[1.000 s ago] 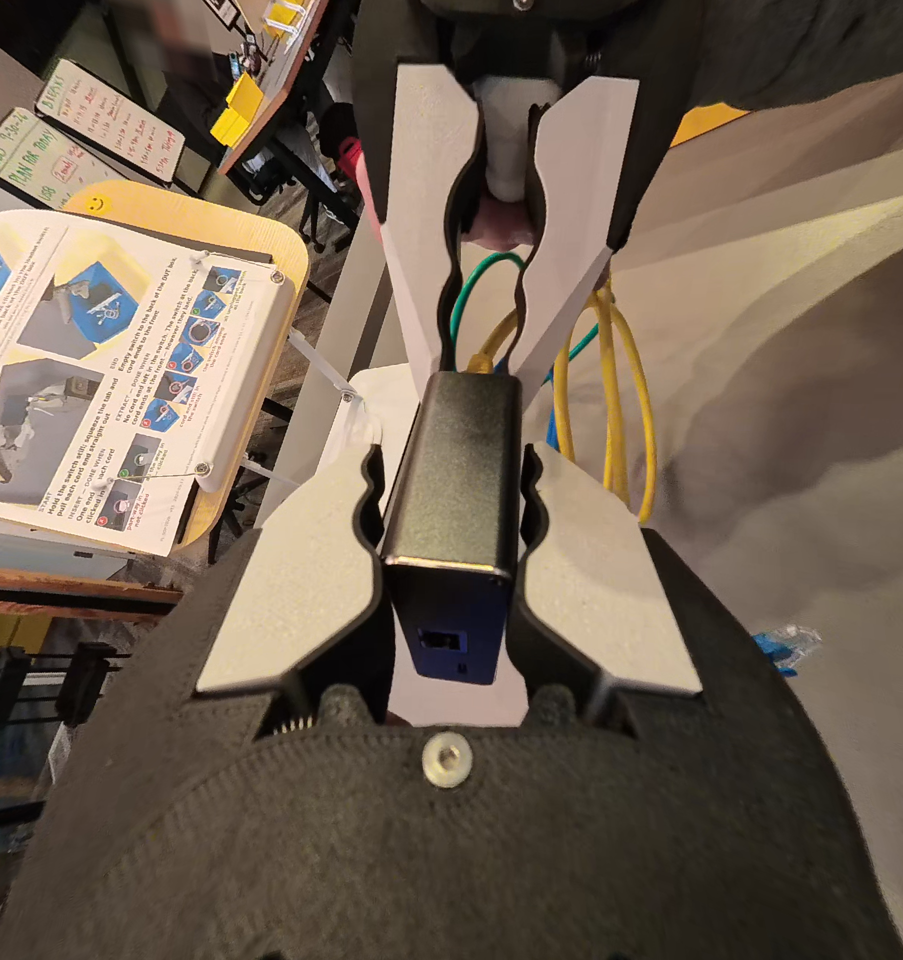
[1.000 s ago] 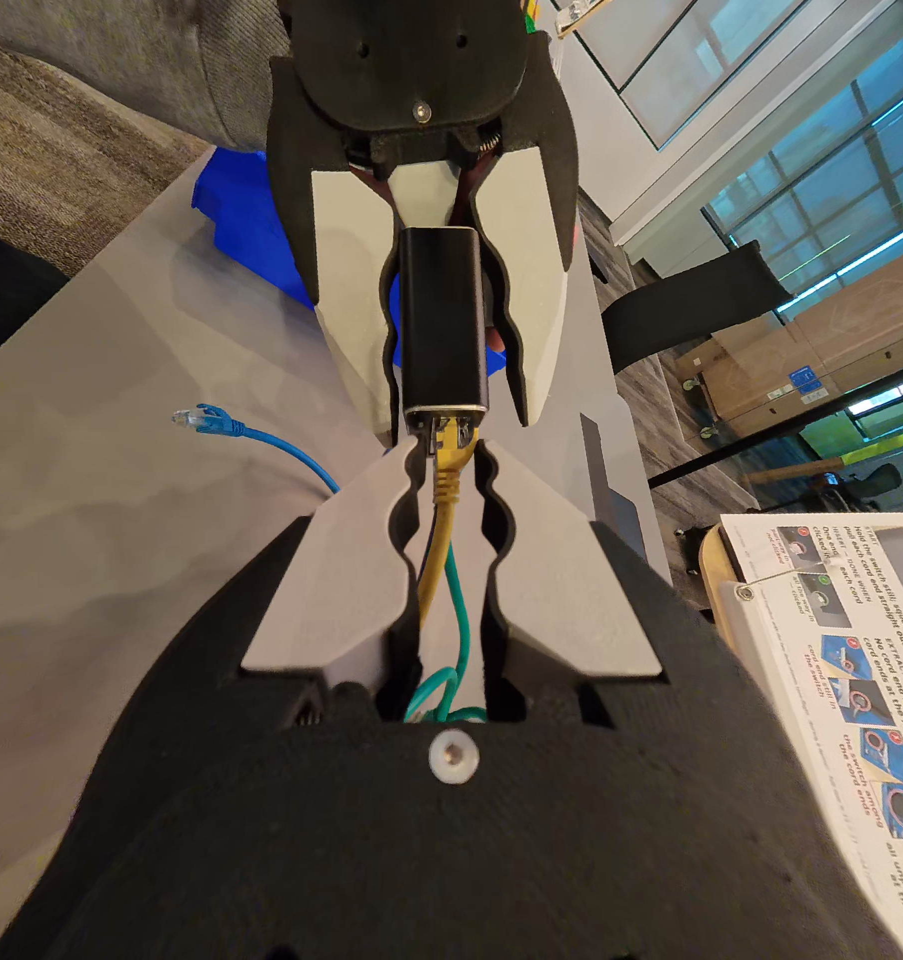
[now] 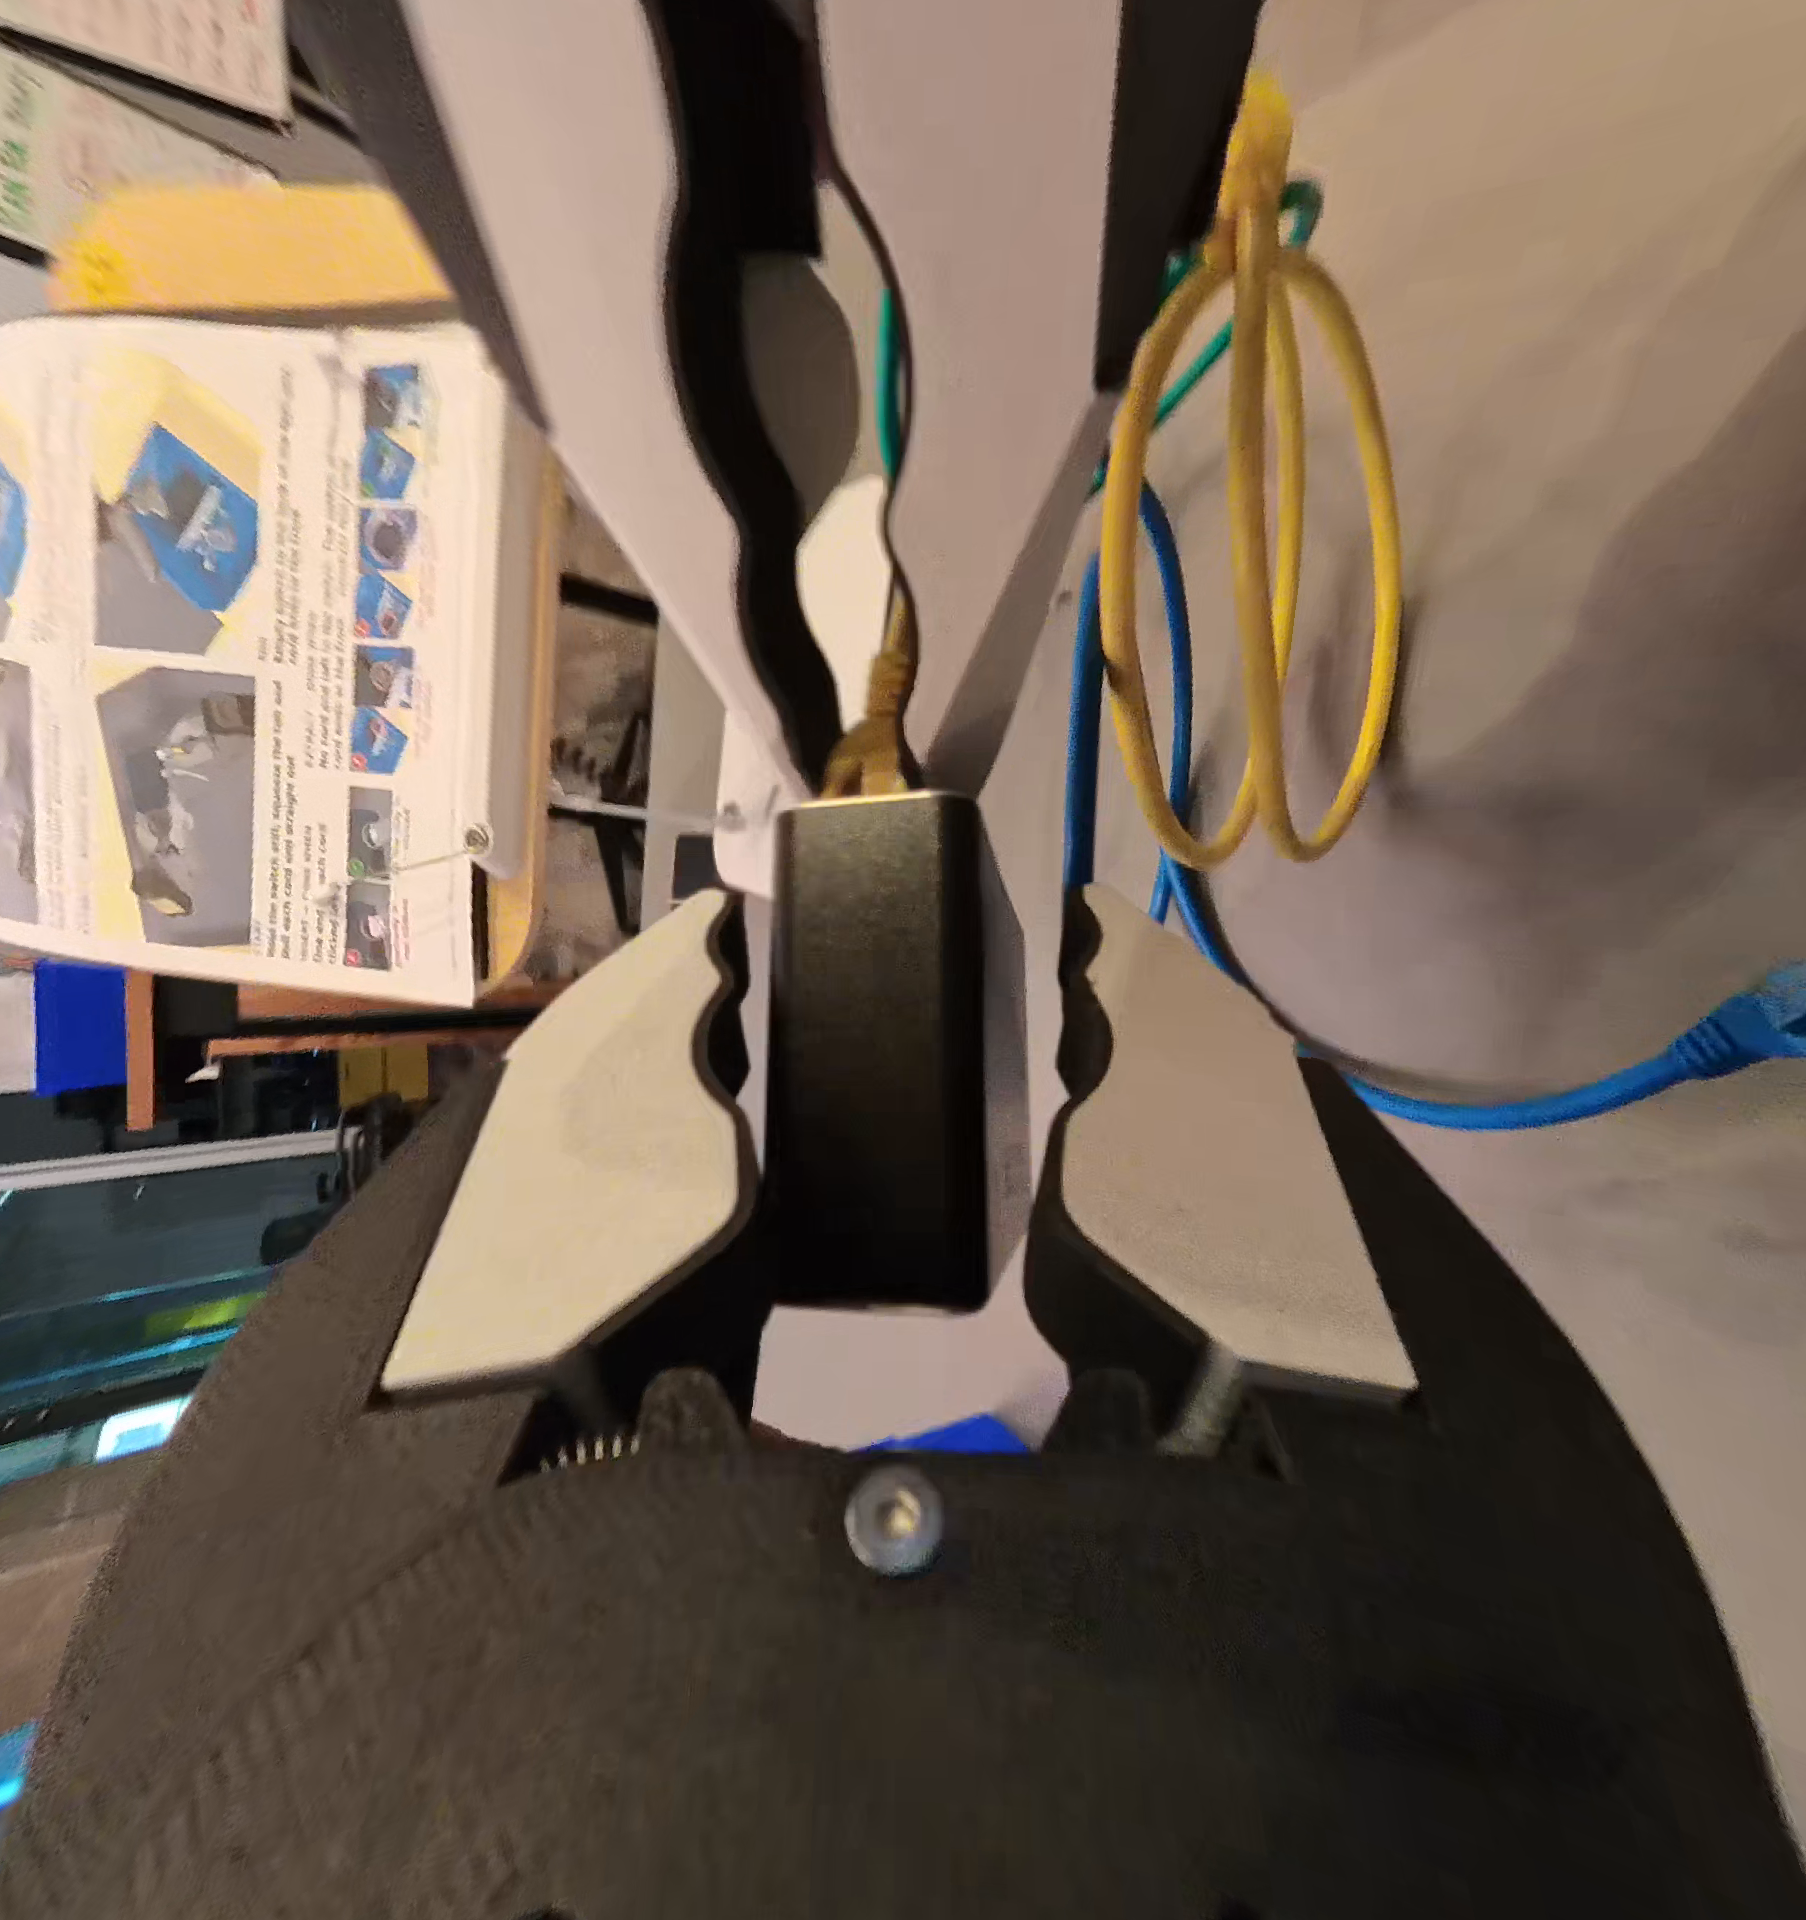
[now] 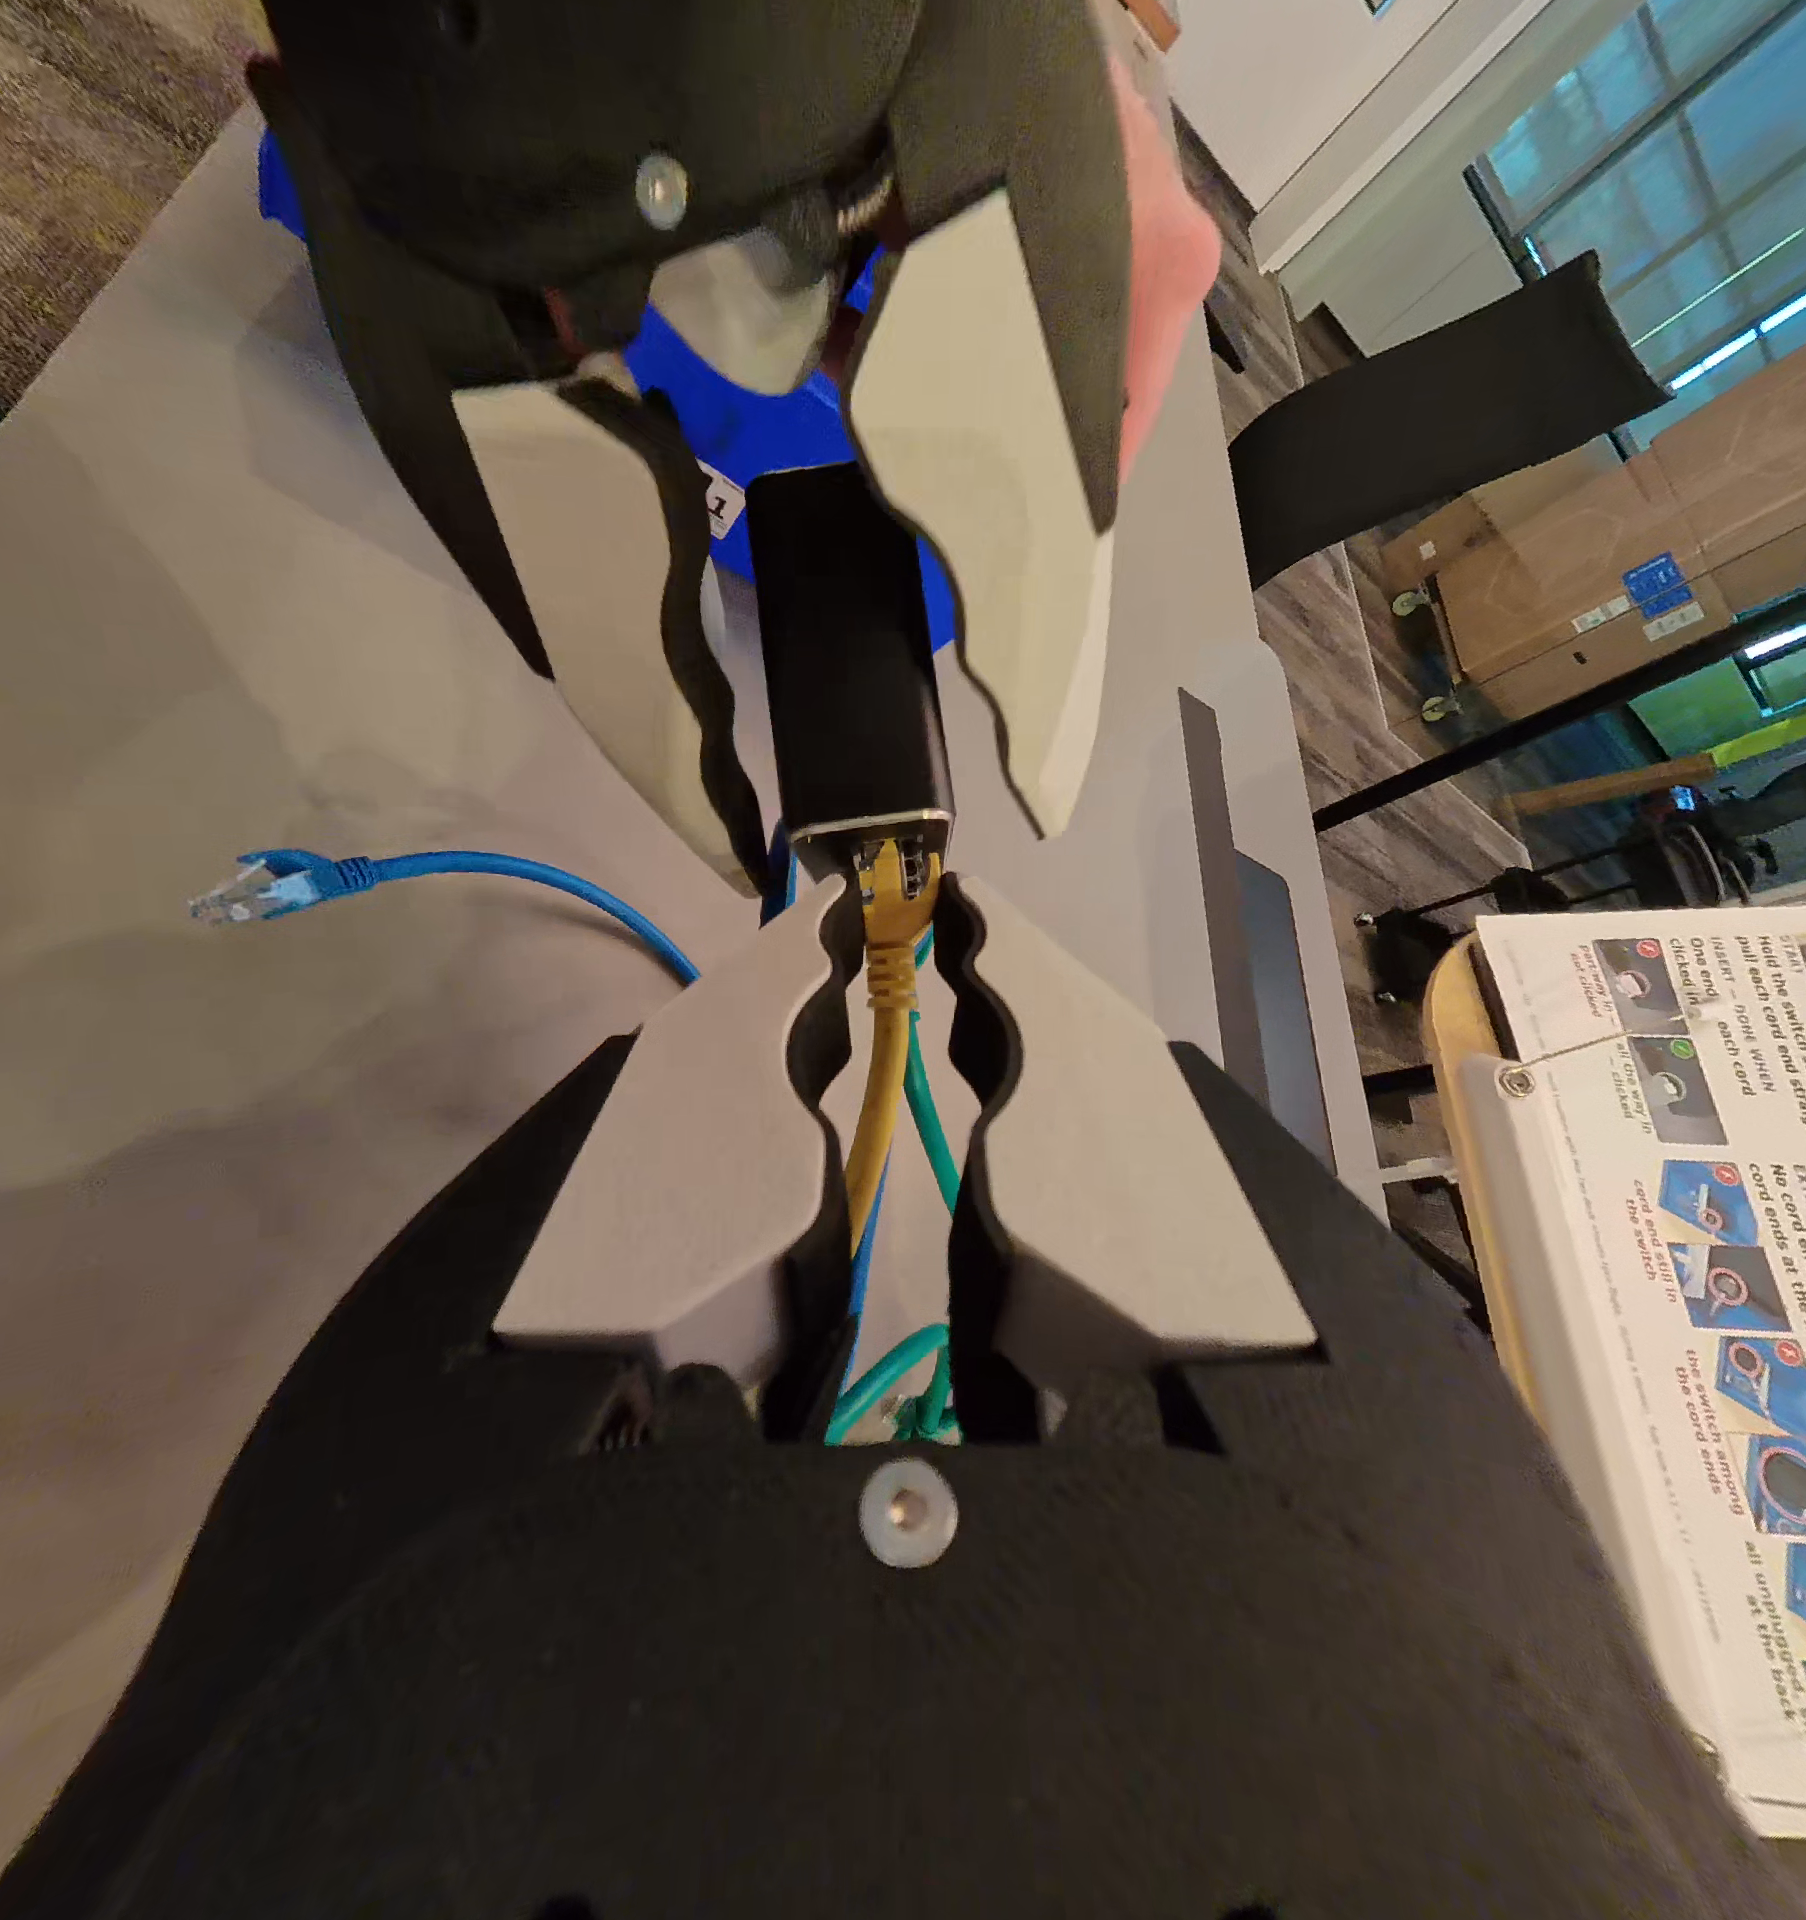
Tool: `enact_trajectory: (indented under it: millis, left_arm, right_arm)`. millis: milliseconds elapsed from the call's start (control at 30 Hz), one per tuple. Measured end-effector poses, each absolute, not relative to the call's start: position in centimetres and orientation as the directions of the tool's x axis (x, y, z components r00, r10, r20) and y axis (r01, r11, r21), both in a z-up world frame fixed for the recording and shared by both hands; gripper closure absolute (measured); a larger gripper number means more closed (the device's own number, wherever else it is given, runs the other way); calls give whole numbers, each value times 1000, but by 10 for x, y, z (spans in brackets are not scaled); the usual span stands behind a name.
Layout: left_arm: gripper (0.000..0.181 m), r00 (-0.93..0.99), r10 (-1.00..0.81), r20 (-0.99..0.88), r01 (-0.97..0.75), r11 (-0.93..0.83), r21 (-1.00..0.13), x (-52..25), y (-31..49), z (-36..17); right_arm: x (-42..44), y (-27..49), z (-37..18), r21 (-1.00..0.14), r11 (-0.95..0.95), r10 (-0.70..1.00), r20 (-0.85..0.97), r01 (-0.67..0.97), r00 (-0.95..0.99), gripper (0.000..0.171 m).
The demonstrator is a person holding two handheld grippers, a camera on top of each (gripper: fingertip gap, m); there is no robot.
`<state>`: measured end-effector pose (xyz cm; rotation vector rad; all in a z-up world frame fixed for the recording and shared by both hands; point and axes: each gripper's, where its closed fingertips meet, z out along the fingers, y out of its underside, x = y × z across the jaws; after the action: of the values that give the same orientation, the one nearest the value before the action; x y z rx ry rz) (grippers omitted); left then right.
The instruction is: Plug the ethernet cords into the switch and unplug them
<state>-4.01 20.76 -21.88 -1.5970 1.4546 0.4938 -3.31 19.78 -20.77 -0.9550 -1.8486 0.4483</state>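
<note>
In the left wrist view, one black switch (image 3: pixel 883 1049) is seen between the two fingers of the left tongs (image 3: pixel 899 935). The left finger lies against its side; a pale gap is seen on the right, so the tongs are released rather than clenched. One yellow cord (image 3: pixel 1252 540) is seen looped in two rings over the grey desk (image 3: pixel 1605 727), its plug seated in the far end of the switch. One blue cord (image 3: pixel 1501 1107) is laid on the desk, its plug loose at the right edge. One green cord (image 3: pixel 891 395) is glimpsed between the facing right tongs (image 3: pixel 868 748).

In the right wrist view, the yellow plug (image 4: pixel 891 914) is seen in the switch (image 4: pixel 842 665), just ahead of the right tongs (image 4: pixel 891 894), whose fingers stand apart around the cords without pinching them. One instruction sheet (image 4: pixel 1699 1247) is seen at the right. The left tongs (image 4: pixel 878 790) are seen spread wide about the switch.
</note>
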Motion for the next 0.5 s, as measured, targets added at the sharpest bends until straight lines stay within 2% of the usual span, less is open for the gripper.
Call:
enact_trajectory:
  millis: [67, 200, 500]
  left_arm:
    - [134, 205, -558, -804, -961, 43, -274, -49, 213, -225]
    - [138, 187, -543, -819, -967, 44, -250, -47, 215, -229]
    - [140, 188, -582, -791, -961, 57, -270, -44, 209, -230]
  right_arm:
    - [-34, 197, -210, -642, 634, 765, 603, 431, -226, 161]
    - [-33, 198, -211, -613, 650, 747, 626, 450, -226, 161]
    - [-29, 189, -208, -633, 674, 736, 621, 381, -270, 158]
